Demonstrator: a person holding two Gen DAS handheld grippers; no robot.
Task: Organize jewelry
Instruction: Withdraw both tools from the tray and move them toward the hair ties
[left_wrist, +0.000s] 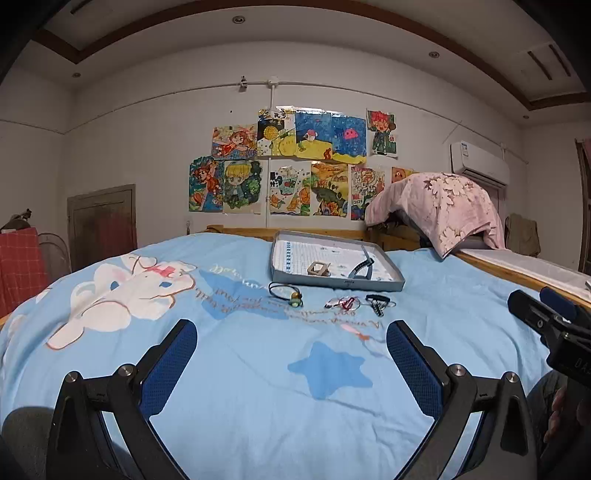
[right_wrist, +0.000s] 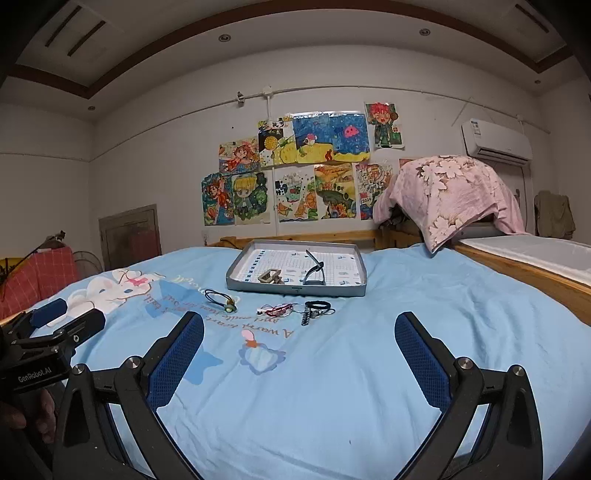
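A grey tray (left_wrist: 391, 285) (right_wrist: 236, 286) lies on the blue bedspread, holding a tan buckle piece (left_wrist: 318, 268) (right_wrist: 271, 277) and a dark band (left_wrist: 360, 266) (right_wrist: 314, 271). In front of it lie a black cord with green beads (left_wrist: 286, 293) (right_wrist: 221, 300), a red-and-clear bracelet (left_wrist: 343, 302) (right_wrist: 279, 309) and black bands (left_wrist: 378, 302) (right_wrist: 317, 308). My left gripper (left_wrist: 291, 343) is open and empty, well short of the jewelry. My right gripper (right_wrist: 299, 338) is open and empty, also short of it. Each gripper shows at the edge of the other's view: the right one (left_wrist: 543, 314) and the left one (right_wrist: 66, 317).
The bedspread (left_wrist: 240, 387) has cartoon prints. A pink floral pillow (left_wrist: 439, 206) (right_wrist: 450, 192) sits on the wooden bed frame (right_wrist: 524, 273) at back right. Drawings hang on the far wall. A red checked cloth (left_wrist: 18, 266) is at far left.
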